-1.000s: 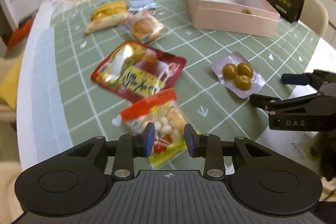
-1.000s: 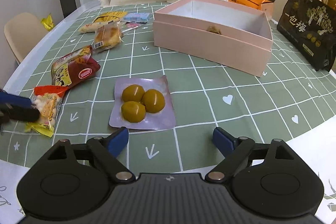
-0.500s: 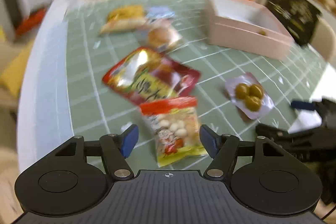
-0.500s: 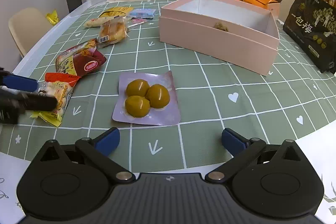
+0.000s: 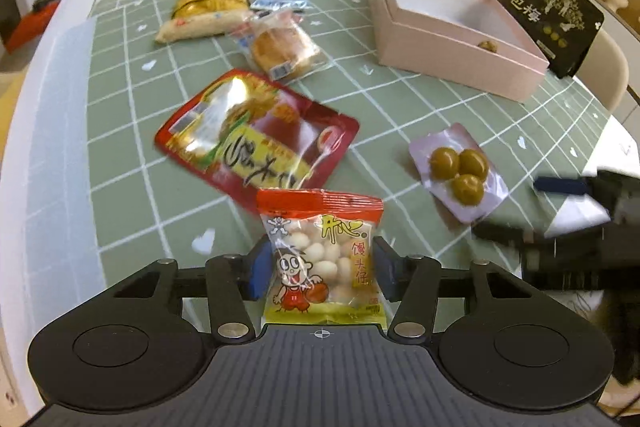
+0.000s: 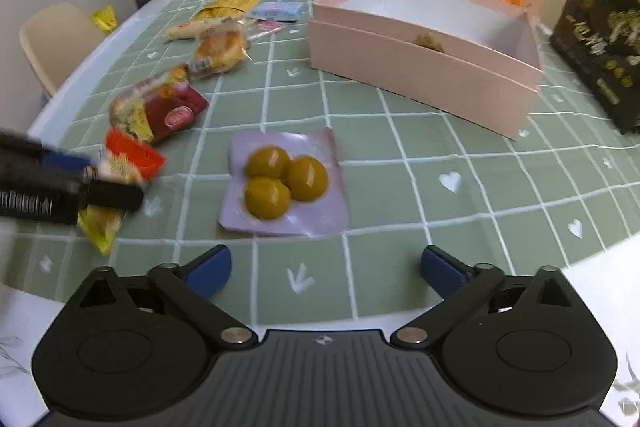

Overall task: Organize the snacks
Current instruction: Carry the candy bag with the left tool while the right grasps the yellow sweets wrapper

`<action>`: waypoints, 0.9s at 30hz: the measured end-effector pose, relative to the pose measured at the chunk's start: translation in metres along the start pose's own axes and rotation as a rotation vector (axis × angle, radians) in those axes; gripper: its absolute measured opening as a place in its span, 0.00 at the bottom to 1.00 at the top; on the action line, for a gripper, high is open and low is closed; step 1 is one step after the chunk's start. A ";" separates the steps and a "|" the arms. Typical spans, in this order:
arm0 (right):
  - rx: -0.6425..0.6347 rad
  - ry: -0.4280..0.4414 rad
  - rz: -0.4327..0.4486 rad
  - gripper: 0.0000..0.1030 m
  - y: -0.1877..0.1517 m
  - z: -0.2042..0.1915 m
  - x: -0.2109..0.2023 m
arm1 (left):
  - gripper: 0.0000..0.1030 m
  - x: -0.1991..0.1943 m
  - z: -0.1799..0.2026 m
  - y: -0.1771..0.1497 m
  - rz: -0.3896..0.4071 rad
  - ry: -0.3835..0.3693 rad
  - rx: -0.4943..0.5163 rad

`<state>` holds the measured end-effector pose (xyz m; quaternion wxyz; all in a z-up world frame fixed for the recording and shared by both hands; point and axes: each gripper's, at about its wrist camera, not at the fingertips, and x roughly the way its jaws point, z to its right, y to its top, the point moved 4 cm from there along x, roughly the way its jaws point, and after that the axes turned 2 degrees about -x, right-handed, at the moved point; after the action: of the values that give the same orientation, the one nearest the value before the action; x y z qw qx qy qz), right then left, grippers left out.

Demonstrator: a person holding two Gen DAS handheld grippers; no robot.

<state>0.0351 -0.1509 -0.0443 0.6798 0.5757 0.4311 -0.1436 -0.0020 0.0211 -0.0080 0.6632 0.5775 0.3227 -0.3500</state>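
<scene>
Bun bag (image 5: 324, 263) between left gripper (image 5: 320, 267) jaws (just closing, pads at its sides), right gripper (image 6: 326, 267) wide apart near olive pack (image 6: 284, 183).

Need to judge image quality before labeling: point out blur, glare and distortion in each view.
Left wrist view: red foil pouch glares, right hand-held gripper is smeared, table edge bows. Right wrist view: left hand-held gripper and steamed-bun snack bag blurred; olive pack sharp.
</scene>
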 end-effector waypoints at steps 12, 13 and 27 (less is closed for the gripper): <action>-0.148 -0.009 0.029 0.66 0.034 -0.033 0.015 | 0.54 -0.031 0.021 0.018 0.057 -0.104 0.068; -0.133 -0.006 0.041 0.66 0.034 -0.029 0.006 | 0.54 -0.037 0.023 0.026 0.081 -0.112 0.073; 0.187 -0.083 0.181 0.66 0.053 0.061 -0.087 | 0.58 0.020 0.094 0.236 0.223 -0.483 -0.001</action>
<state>0.0464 -0.2163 0.0535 0.6504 0.6669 0.3336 -0.1447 0.2091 -0.0528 0.1143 0.7558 0.5088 0.0896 -0.4024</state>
